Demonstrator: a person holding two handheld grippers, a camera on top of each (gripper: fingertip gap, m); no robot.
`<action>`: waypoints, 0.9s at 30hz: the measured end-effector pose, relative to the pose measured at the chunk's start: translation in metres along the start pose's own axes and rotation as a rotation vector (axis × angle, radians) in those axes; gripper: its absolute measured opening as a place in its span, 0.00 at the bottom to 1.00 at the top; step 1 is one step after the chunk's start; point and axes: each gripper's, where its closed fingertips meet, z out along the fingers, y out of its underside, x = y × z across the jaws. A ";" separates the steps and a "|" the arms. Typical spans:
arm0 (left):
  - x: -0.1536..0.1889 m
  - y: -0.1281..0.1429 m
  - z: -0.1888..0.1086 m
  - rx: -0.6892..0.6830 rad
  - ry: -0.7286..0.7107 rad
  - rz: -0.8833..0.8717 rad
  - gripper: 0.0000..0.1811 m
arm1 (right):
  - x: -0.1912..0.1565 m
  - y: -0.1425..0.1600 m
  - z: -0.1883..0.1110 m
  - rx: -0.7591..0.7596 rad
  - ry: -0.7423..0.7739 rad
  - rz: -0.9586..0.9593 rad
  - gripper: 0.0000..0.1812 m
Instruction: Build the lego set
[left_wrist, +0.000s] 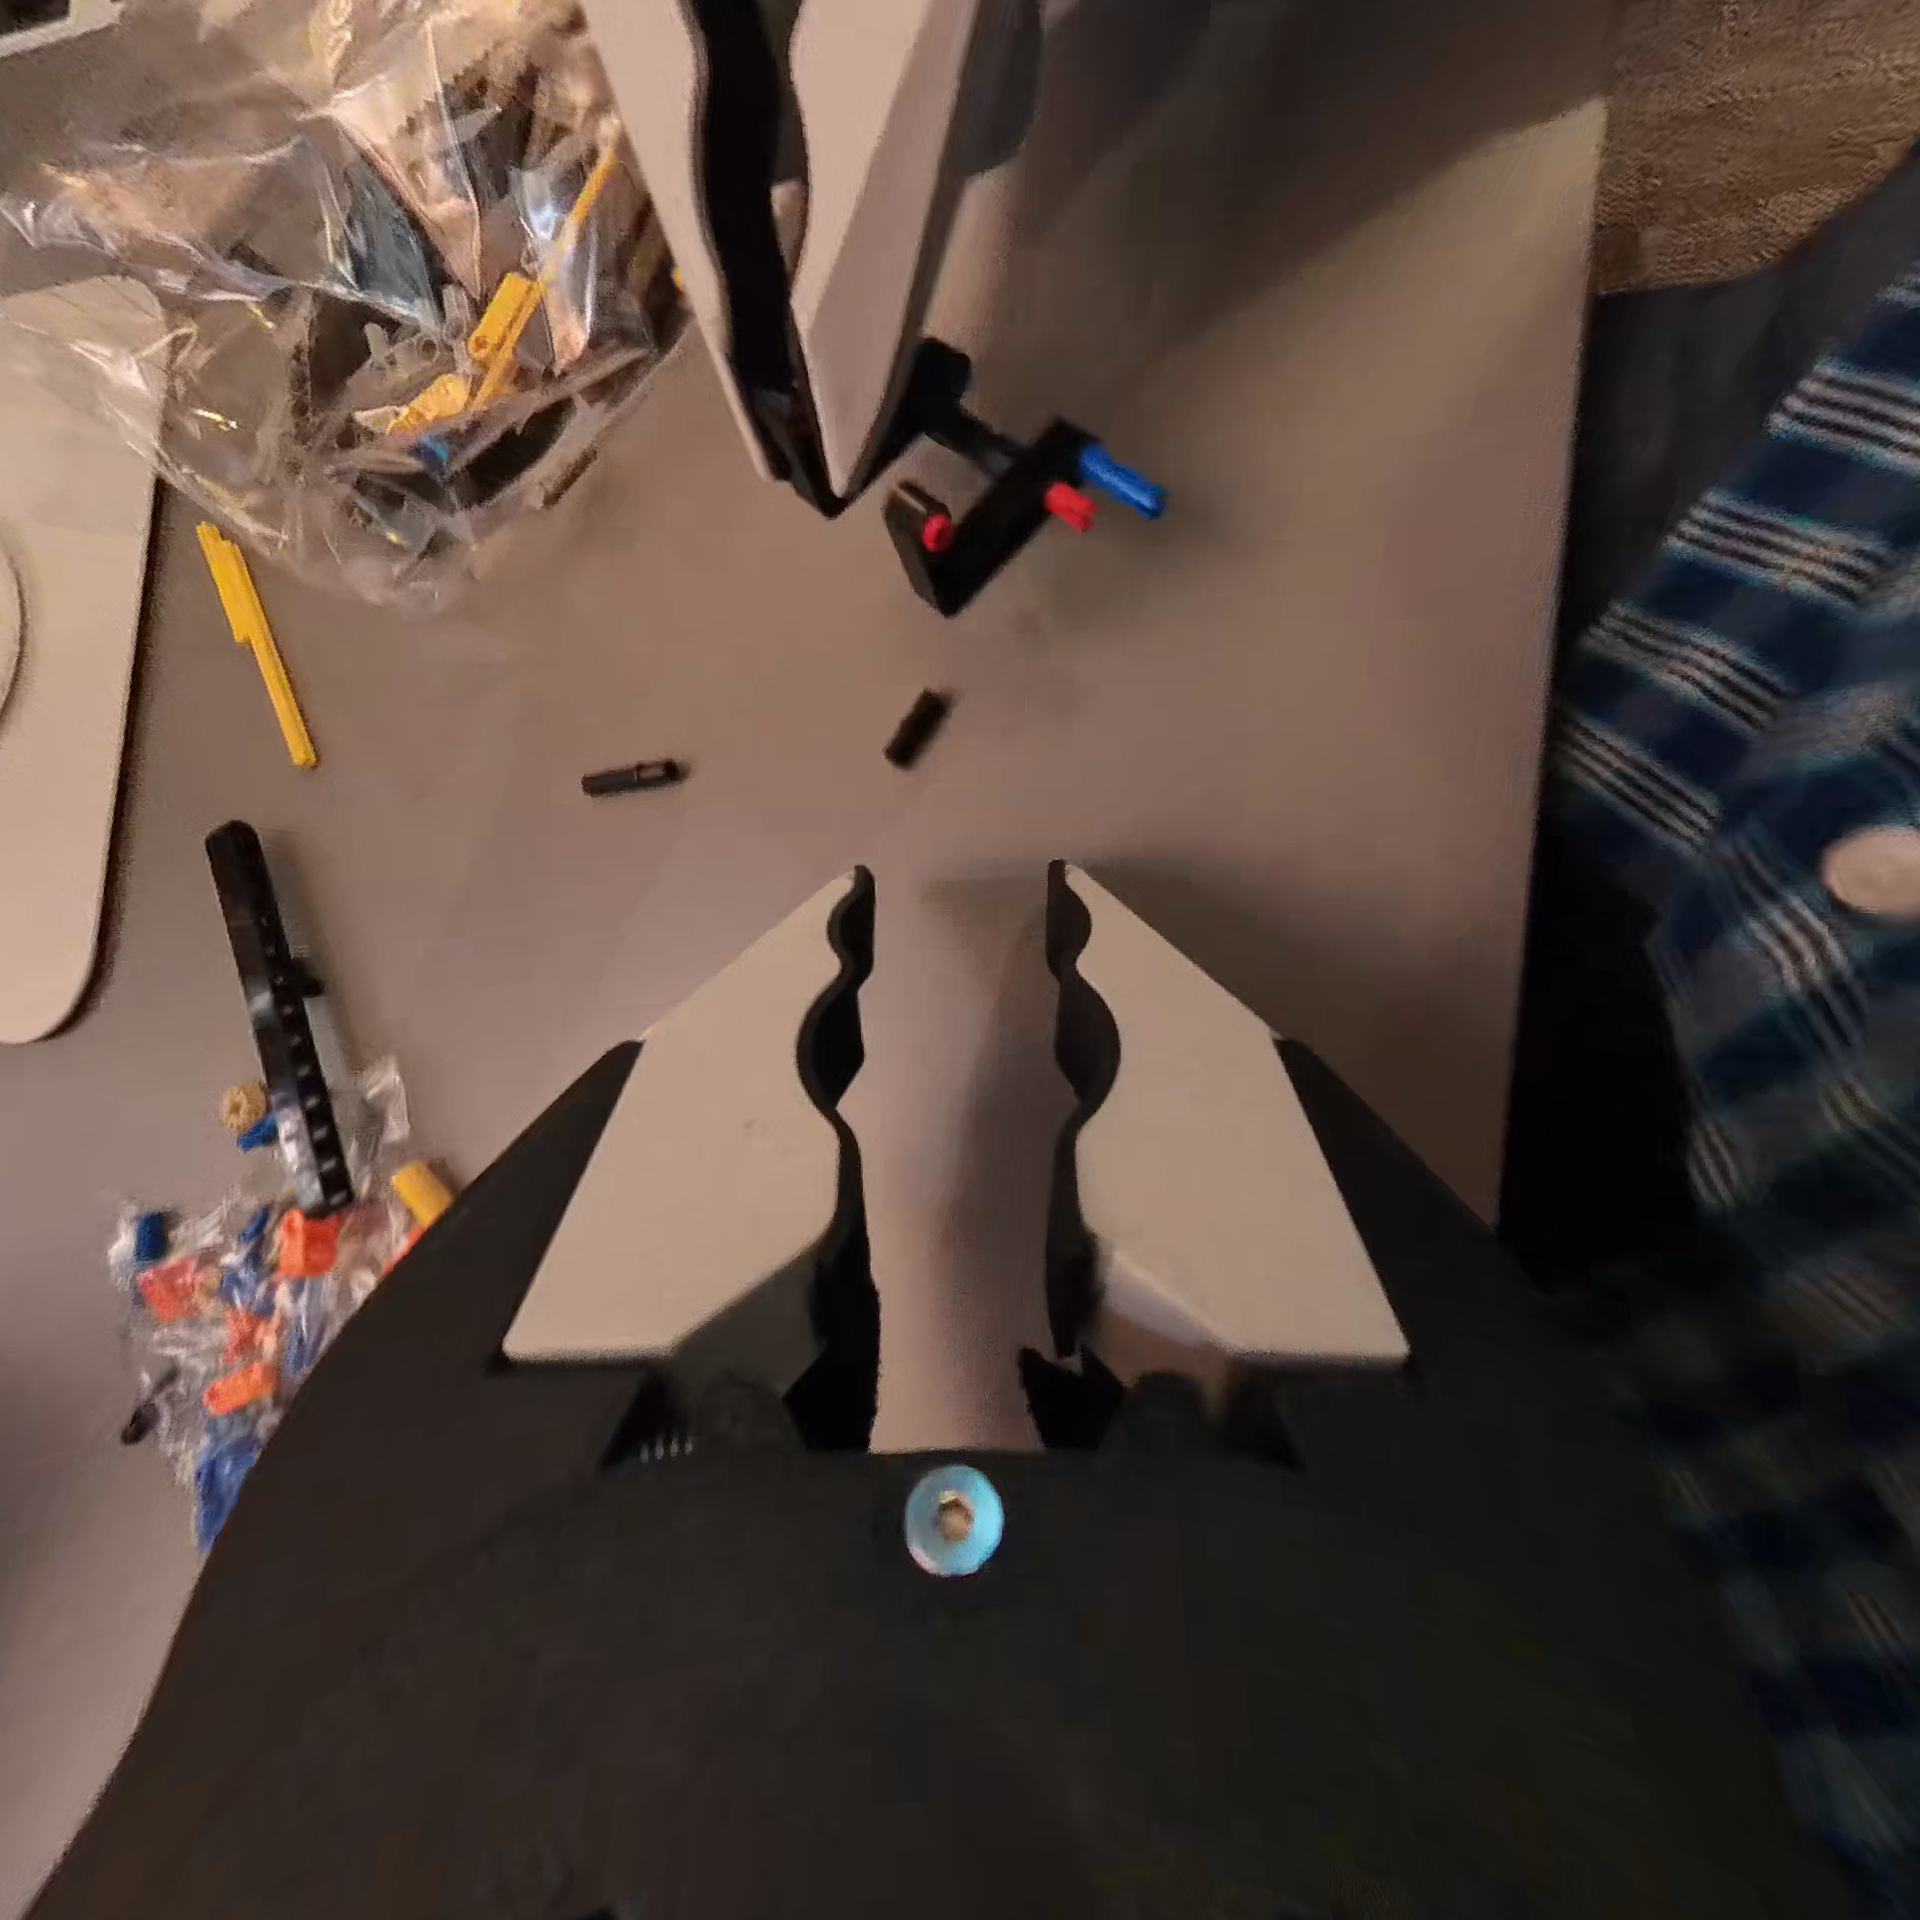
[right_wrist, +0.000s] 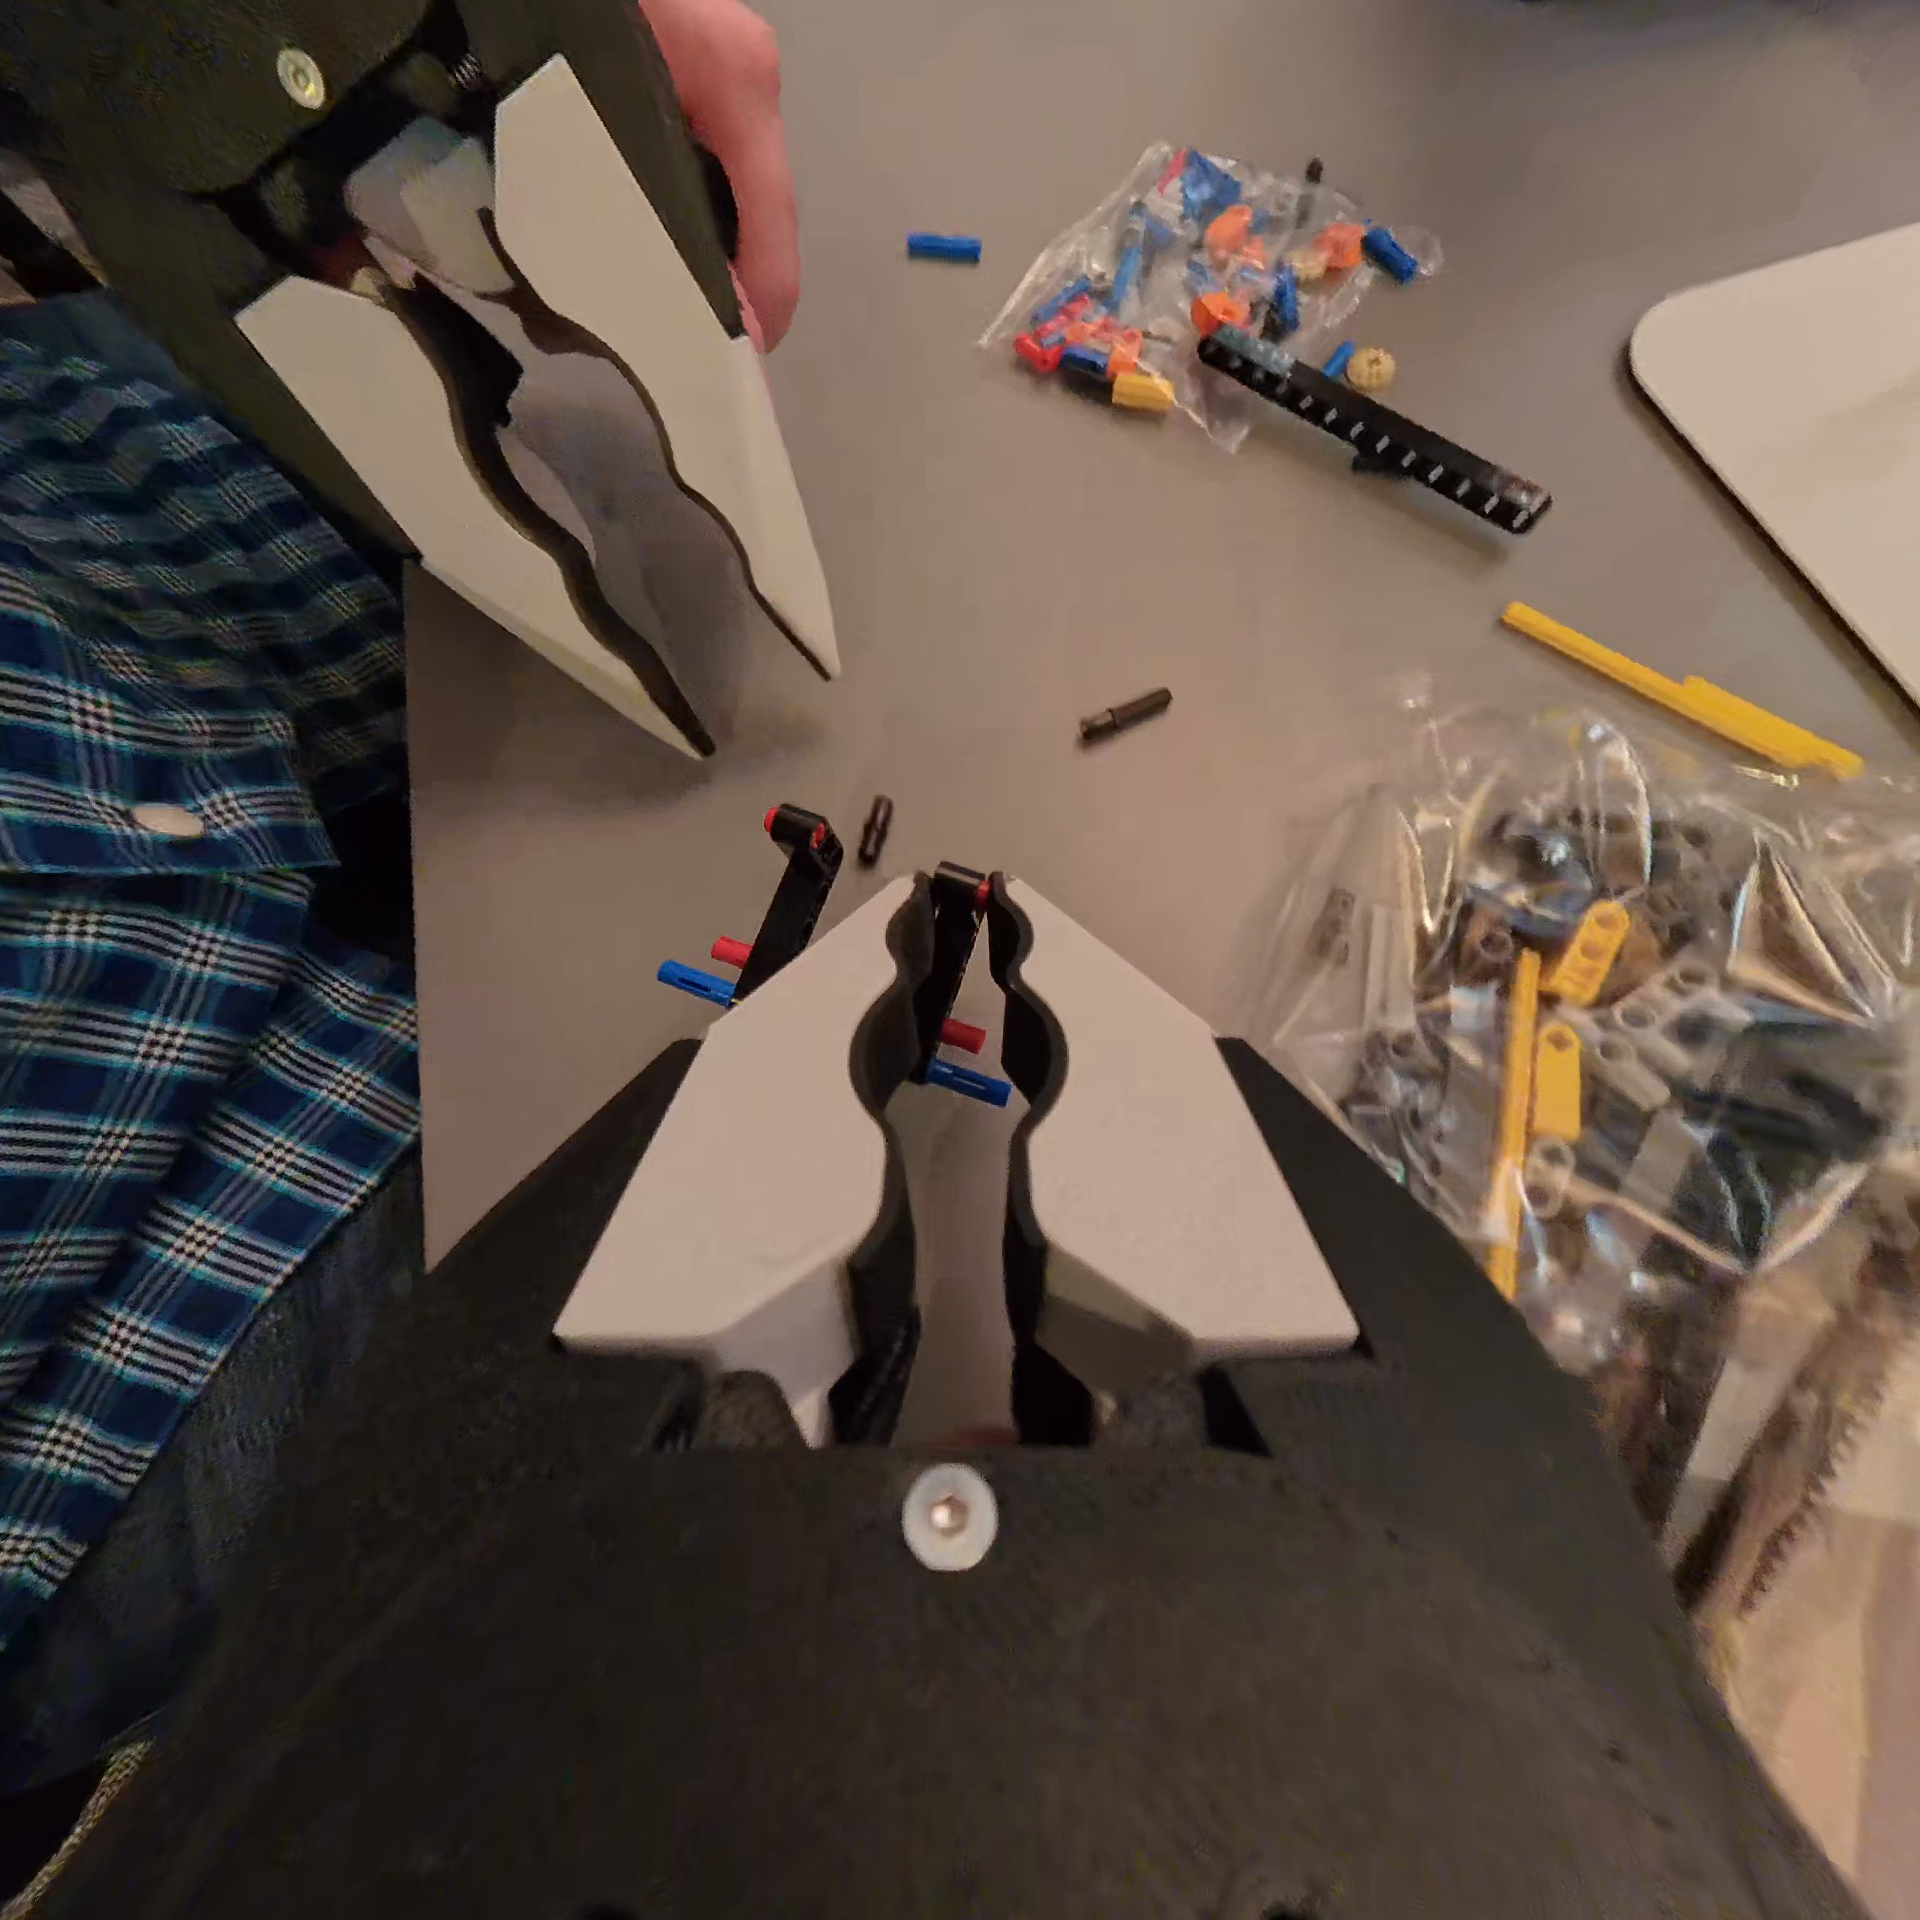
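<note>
two black pins, two bags, one yellow axle

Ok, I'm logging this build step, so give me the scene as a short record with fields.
left hand-held gripper: open, empty, above the table
right hand-held gripper: shut on black assembly with red and blue pins
loose black pins: two, on the table
yellow axle: lying beside large parts bag
small parts bag: black beam lying against it
</note>
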 end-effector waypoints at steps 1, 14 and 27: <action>-0.002 -0.005 0.006 -0.001 -0.012 0.000 0.18 | 0.001 0.004 -0.001 -0.009 0.007 0.003 0.04; -0.008 -0.023 0.030 -0.047 0.126 0.101 0.02 | -0.002 0.014 0.001 -0.023 0.010 -0.005 0.03; -0.101 0.022 -0.011 -0.100 -0.178 -0.104 0.01 | -0.003 -0.007 0.036 -0.072 0.091 -0.036 0.04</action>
